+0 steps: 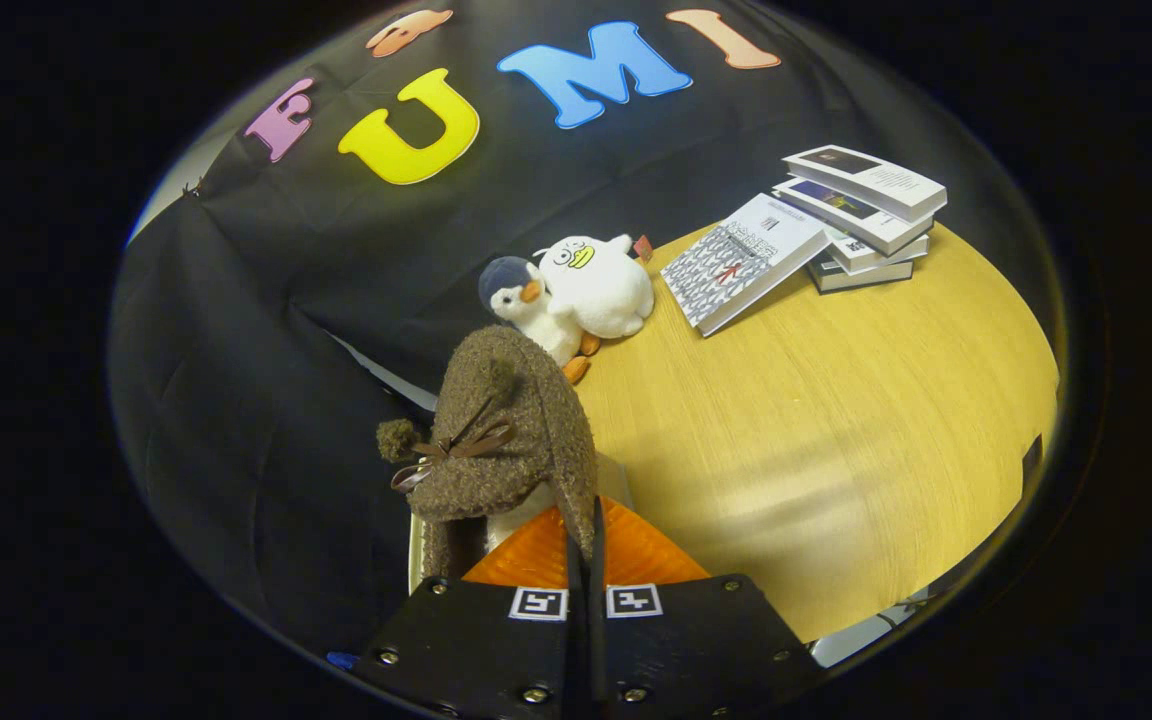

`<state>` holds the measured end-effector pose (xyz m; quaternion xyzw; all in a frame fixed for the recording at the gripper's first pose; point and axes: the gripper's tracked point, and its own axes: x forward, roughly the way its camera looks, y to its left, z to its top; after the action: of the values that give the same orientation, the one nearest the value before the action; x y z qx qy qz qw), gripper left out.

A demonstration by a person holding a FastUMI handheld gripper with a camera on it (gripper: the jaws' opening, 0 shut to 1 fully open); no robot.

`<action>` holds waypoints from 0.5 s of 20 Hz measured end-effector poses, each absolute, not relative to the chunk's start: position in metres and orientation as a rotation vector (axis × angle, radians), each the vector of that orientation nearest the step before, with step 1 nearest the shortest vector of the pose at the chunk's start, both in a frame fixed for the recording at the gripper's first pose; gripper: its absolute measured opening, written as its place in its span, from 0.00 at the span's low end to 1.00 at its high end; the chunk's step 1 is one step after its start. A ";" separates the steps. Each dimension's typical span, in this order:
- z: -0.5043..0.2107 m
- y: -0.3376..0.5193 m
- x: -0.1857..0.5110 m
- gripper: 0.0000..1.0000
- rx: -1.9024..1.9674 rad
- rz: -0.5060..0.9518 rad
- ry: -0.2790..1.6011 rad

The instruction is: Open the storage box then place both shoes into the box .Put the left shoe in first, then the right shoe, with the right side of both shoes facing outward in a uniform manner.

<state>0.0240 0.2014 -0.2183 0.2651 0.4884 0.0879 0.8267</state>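
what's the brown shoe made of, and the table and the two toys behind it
Shoe, pinched between the gripper's shut fingers: looks like nubby brown fleece or boucle, with a thin leather-like bow and pompom. Table: pale wood or wood-look laminate, fine grain, slight sheen. Toys: soft plush fabric.

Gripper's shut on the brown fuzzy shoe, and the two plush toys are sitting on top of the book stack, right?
Not quite. In the gripper view the gripper is shut on the brown fuzzy shoe, but the two plush toys sit on the wooden table beside the book stack, not on it.
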 end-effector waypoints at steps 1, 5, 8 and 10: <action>-0.218 0.210 0.023 0.00 0.569 0.195 1.040; -0.223 0.240 0.015 0.00 0.597 0.215 1.059; -0.233 0.257 0.006 0.00 0.603 0.214 1.080; -0.240 0.267 0.000 0.00 0.602 0.216 1.097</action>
<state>-0.0001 0.2673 -0.2402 0.2813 0.5124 0.1011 0.8051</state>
